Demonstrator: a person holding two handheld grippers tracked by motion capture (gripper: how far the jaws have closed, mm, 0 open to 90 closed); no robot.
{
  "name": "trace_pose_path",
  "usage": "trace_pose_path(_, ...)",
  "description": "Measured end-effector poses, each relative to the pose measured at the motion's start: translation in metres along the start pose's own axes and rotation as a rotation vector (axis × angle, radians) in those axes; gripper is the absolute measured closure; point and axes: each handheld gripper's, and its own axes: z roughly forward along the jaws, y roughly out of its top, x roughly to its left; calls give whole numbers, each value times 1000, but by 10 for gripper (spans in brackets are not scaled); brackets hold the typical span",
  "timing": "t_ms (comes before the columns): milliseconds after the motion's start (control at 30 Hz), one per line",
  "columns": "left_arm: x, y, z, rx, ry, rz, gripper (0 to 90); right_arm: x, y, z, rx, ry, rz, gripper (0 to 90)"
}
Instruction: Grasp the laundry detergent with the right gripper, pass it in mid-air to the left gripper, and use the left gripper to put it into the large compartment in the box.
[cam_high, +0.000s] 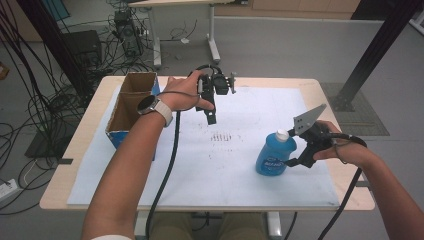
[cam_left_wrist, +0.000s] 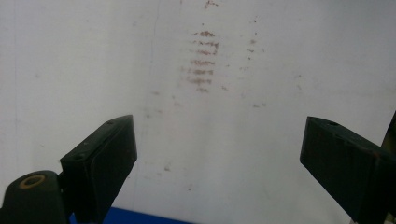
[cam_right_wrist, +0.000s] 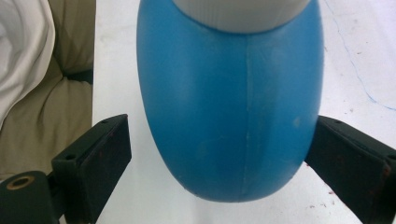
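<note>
Blue bottle (cam_high: 272, 153) — label unreadable — between right hand-held gripper (cam_high: 296, 161) jaws.

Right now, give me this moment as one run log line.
right gripper: open, jaws either side of blue bottle | bottle: upright on white sheet | left gripper: open, holding nothing, near cardboard box

- One blue bottle (cam_high: 272, 155) with a white cap, between the jaws of the right tool (cam_high: 298, 159).
- One open cardboard box (cam_high: 131, 106), left of the left tool (cam_high: 212, 117).
- Two tools, one in each hand.
- One white sheet (cam_high: 210, 165) covering the counter (cam_high: 80, 150).
</note>
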Motion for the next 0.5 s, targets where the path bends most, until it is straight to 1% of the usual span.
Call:
trace_pose_path(233, 0, 0, 2, 5, -4, -1, 112, -1, -3, 4, -15, 5, -3, 88)
trace_pose_path(267, 0, 0, 3, 4, -5, 0, 112, -1, -4, 4, -14, 1, 2, 92)
trace_pose_path(500, 1, -1, 4, 7, -8, -3, 112, -1, -5, 7, -32, 9, -9, 122)
